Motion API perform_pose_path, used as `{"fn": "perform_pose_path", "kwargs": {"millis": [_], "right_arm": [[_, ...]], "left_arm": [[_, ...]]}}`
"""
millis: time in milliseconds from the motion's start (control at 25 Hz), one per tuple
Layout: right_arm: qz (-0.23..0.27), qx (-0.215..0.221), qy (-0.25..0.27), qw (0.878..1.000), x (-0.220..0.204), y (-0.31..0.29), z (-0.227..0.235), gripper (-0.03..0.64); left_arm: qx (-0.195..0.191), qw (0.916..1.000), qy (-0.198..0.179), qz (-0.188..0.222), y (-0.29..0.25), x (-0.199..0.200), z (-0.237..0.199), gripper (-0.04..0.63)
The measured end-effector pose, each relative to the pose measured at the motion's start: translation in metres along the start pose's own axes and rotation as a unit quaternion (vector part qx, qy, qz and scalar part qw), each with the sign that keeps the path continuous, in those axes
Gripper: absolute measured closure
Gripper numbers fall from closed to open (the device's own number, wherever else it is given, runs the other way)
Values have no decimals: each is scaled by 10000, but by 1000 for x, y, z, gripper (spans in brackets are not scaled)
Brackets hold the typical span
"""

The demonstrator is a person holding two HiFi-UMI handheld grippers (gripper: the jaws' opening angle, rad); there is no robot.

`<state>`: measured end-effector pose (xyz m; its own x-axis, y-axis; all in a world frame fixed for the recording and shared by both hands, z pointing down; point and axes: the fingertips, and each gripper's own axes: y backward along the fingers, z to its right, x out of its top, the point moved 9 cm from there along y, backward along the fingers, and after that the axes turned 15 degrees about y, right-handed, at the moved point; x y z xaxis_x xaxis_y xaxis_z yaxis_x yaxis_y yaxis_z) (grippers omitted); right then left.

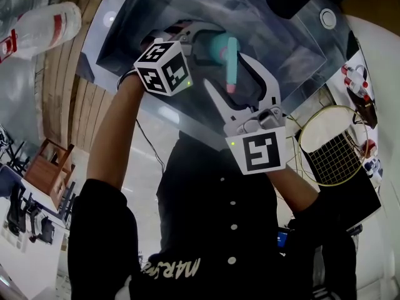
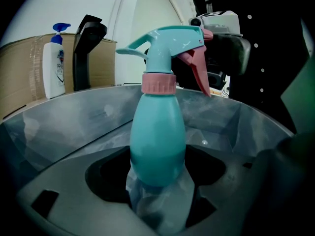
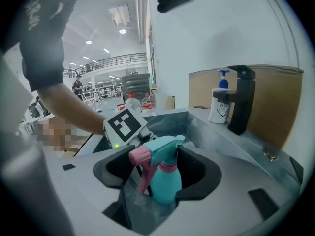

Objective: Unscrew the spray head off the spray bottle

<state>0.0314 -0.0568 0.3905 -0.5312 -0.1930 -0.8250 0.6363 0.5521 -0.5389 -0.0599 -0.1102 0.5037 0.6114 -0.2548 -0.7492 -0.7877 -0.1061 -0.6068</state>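
A teal spray bottle (image 2: 157,141) stands upright with a pink collar (image 2: 158,83) and a teal spray head (image 2: 172,41) with a pink trigger. My left gripper (image 2: 157,191) is shut on the bottle's lower body. In the right gripper view the spray head (image 3: 157,151) sits between the wide jaws of my right gripper (image 3: 160,173), nozzle toward the left jaw, and the pads do not visibly press on it. In the head view both grippers meet over the sink: the left gripper (image 1: 206,45) holds the bottle (image 1: 220,45), and the right gripper (image 1: 237,80) straddles the trigger.
The work hangs over a metal sink basin (image 2: 74,122). A white pump soap bottle (image 3: 221,104) and a black dispenser (image 3: 241,100) stand at the basin's far rim before a cardboard panel. Clear plastic bottles (image 1: 44,27) lie at the upper left, and a round wire grid (image 1: 334,149) sits on the right.
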Motion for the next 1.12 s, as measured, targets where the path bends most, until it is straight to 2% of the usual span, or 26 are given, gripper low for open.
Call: {"fn": "perform_pose_path", "kwargs": {"millis": [160,280,400,480,560,680,800,880,920,1000,1040,1120], "right_arm": [[147,206,132,9996,-2,-2,5,380],[232,402,278,9985,-4,-7,10,397],[366,530,623,9960,-5,-8,20,480],[568,874,782,9915,-6,-8,26,500],[789,1463,952,9815,-8,-9,33,500],[1015,2422,1344,9555,-11,-11,45,500],[906,2964,1439,9398,-13,-12,54,500],[780,2998,1434,9399,-12,-13,54,495],[729,2949,1411,9422,-12,-13,54,470],[642,2768,1253,9505,-14,-7,55,338],[660,2593,1071,9576,-14,-1,57,314],[952,1921,425,9758,-9,17,61,302]], "left_arm": [[-29,10000,-14,-10,0,0,1,236],[-30,9998,-163,-66,-3,1,4,236],[-17,9999,-129,-49,-5,2,5,236],[-30,9999,-106,-24,-4,1,5,236],[-65,9999,-153,-33,-4,1,6,236],[-136,9997,-188,-29,-5,0,7,236],[-140,9998,-110,41,-8,1,8,236],[-106,9999,-84,63,-8,1,8,236],[-91,9999,-76,62,-7,0,8,236],[-78,9999,-66,70,-7,0,8,236],[-80,9999,-64,78,-8,0,8,237],[-88,9999,-62,83,-8,0,8,236]]}}
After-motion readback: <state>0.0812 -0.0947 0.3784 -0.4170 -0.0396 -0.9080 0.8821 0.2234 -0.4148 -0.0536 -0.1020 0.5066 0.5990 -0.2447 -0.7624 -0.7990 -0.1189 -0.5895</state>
